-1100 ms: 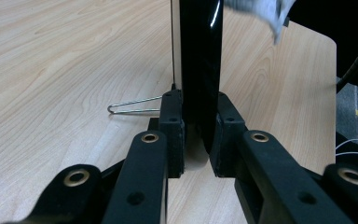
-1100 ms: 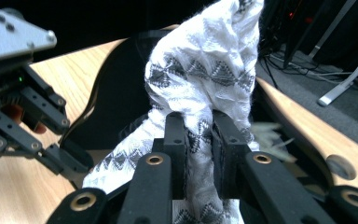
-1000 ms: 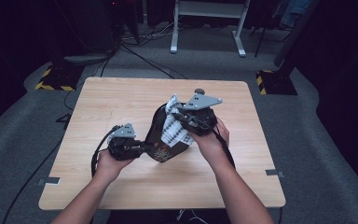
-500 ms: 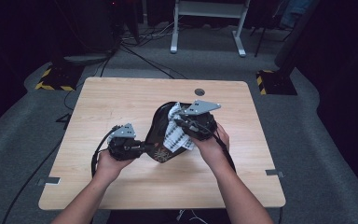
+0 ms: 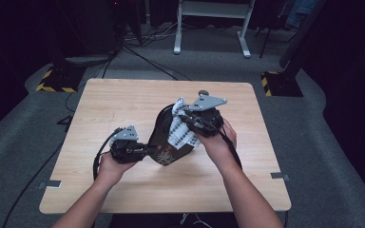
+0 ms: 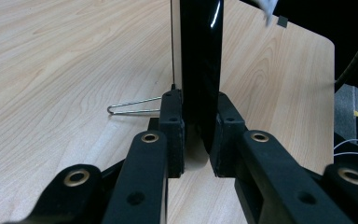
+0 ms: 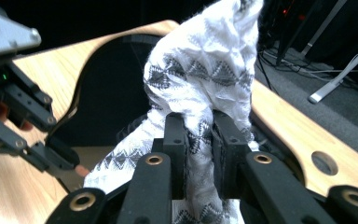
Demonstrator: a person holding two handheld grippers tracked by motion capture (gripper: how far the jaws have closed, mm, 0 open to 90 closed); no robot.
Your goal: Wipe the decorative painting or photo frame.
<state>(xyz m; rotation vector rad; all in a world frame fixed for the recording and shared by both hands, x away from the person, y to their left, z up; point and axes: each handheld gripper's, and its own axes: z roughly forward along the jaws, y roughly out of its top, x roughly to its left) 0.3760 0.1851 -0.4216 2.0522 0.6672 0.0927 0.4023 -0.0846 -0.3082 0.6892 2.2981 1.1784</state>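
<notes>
left claw (image 6: 193,140): clamped on black bag (image 5: 164,137) rim, upright on table (image 5: 123,104) | right claw (image 7: 199,140): pinching patterned cloth (image 7: 205,65) at bag mouth | risk: cloth snags, bag tips

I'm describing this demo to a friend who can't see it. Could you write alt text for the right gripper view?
The right gripper has its two black jaws shut on a bunched white cloth with a dark zigzag pattern, which rises above them. Behind the cloth stands a glossy black object on a light wooden table, and the left gripper reaches toward that object's edge from the left.
</notes>
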